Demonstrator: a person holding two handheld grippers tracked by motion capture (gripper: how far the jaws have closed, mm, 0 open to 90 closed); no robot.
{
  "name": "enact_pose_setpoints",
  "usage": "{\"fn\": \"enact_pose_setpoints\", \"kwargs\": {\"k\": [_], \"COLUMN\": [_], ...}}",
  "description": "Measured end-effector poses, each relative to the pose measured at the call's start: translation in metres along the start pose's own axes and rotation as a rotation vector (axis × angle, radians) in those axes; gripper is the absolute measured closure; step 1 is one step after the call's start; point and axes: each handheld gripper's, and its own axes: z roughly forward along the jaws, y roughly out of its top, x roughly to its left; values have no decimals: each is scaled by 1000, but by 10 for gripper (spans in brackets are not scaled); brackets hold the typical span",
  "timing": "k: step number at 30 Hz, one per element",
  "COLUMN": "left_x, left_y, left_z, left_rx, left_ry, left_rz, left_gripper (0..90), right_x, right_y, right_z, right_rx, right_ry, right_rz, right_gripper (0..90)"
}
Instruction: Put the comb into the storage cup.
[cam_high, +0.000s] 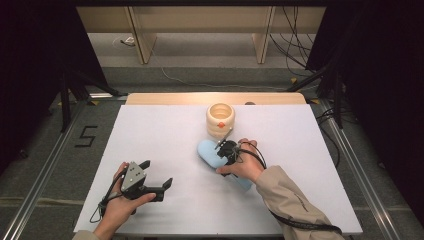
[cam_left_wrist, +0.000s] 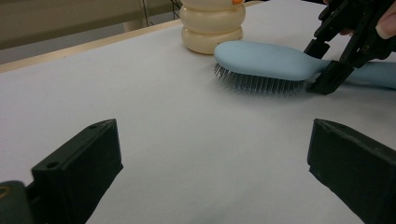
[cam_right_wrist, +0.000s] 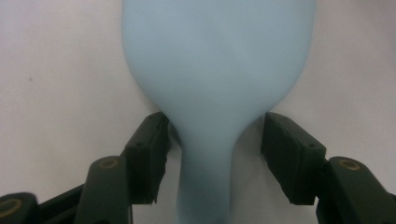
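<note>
In the high view we see a white table (cam_high: 165, 150) with a cream ribbed container (cam_high: 220, 119) just above the middle of the frame and a light blue hairbrush (cam_high: 212, 154) lying just below it, its handle running toward the lower right under the person's right hand (cam_high: 245, 165). The right tool (cam_high: 223, 150) sits over the brush where head meets handle. At the lower left the left hand (cam_high: 119, 202) holds the left tool (cam_high: 157, 180) low over bare table, well apart from the brush. In the left gripper view we look past the 2 black jaws, spread wide with nothing between them, to the brush at the upper right, bristles down on the table, the container just behind it, and the right tool straddling the brush's neck. In the right gripper view the brush's blue back narrows toward the bottom centre; the 2 jaws stand on either side of the neck, the left one near it, the right one apart, so this tool is released, not clenched.
</note>
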Motion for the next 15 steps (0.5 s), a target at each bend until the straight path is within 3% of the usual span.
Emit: {"fn": "enact_pose_setpoints", "kwargs": {"k": [10, 15], "left_x": [0, 0], "left_y": [0, 0], "left_z": [0, 0], "left_rx": [-1, -1], "left_ry": [-1, -1], "left_rz": [-1, -2], "left_gripper": [25, 26], "right_x": [4, 5], "right_y": [3, 5], "right_z": [-1, -1], "right_rx": [25, 38], "right_ry": [-8, -5], "right_rz": [10, 39], "right_gripper": [494, 544]}}
